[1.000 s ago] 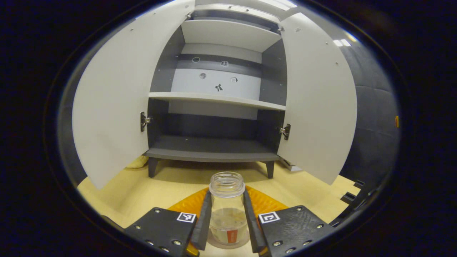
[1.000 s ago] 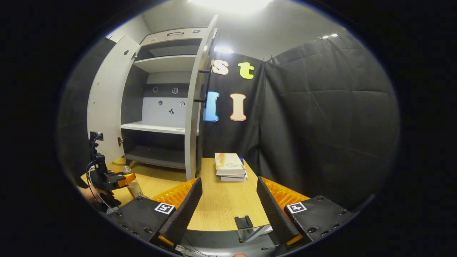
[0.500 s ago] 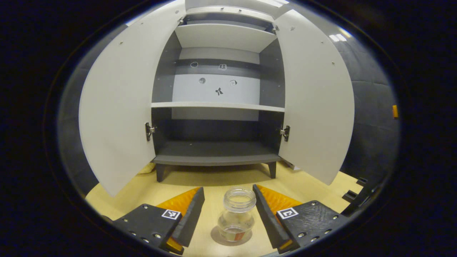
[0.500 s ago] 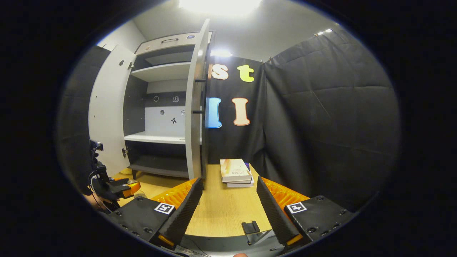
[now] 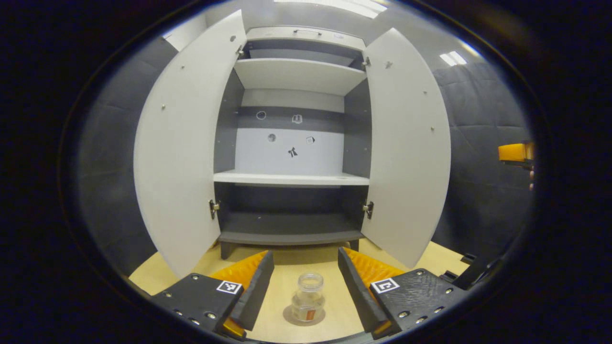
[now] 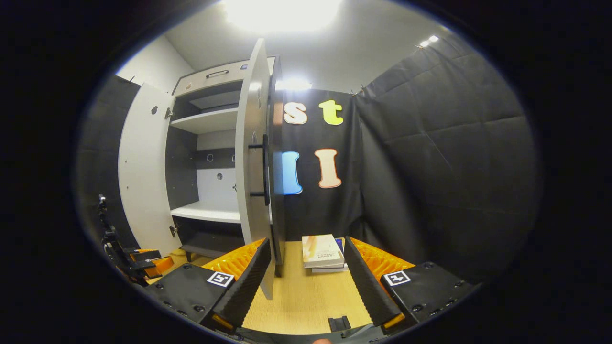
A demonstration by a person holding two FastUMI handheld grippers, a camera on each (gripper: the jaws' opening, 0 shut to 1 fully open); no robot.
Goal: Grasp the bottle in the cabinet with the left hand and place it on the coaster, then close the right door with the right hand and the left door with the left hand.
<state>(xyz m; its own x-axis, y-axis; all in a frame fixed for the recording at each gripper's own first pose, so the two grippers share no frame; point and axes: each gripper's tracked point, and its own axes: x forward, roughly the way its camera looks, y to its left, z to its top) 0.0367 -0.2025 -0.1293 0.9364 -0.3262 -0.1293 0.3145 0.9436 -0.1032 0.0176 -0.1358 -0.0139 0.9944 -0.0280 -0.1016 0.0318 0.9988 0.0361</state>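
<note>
A clear open-topped bottle (image 5: 308, 298) stands upright on a round coaster (image 5: 289, 316) on the wooden table. My left gripper (image 5: 304, 267) is open and drawn back from it, with its fingers well apart on either side and touching nothing. The cabinet's left door (image 5: 179, 157) and right door (image 5: 406, 153) both stand wide open. In the right gripper view, my right gripper (image 6: 307, 253) is open, and the right door's edge (image 6: 252, 162) with its black handle (image 6: 264, 167) rises just above its left finger. The left gripper (image 6: 141, 263) shows low at the left.
The cabinet shelves (image 5: 290, 178) hold nothing. A small stack of books (image 6: 322, 251) lies on the table (image 6: 301, 301) beyond the right gripper, against the black cloth wall. The right gripper (image 5: 514, 153) appears at the far right edge of the left gripper view.
The left gripper opened off the bottle and pulled back and up, leaving it on the coaster. The right gripper moved closer to the right door's edge.
</note>
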